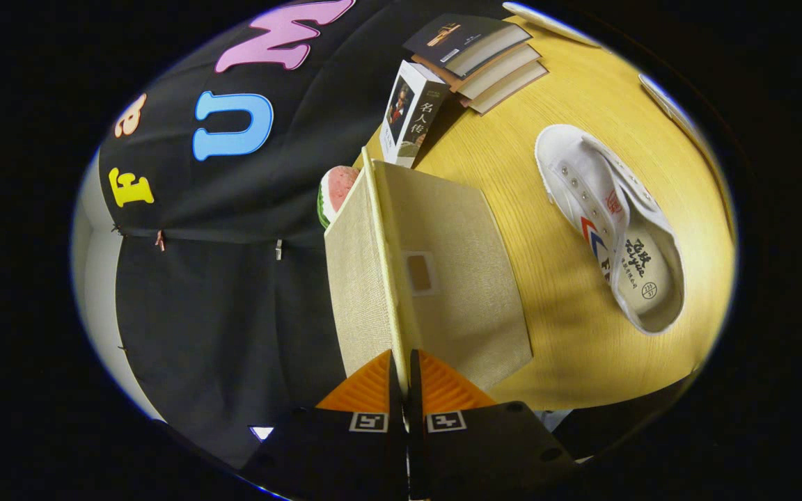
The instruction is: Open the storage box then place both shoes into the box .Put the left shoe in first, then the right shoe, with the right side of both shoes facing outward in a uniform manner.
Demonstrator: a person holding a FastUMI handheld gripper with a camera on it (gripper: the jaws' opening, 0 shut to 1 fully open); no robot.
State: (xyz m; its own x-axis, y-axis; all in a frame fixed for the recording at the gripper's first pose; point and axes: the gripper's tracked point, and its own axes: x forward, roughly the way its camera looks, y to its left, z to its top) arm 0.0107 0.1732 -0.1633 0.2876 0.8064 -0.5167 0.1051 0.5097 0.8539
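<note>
I had my gripper (404, 369) pinched nearly closed on the thin edge of the beige fabric storage box's lid (380, 264), apparently mid-opening. The white canvas shoe (610, 223) lay well apart on the yellow wooden table (554, 334). Next, I judged, the lid needed swinging fully clear.

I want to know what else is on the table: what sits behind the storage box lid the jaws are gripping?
Behind the lid, pinched in the gripper, a watermelon slice peeks out, its lower part covered. An upright book and stacked books lie beyond.
</note>
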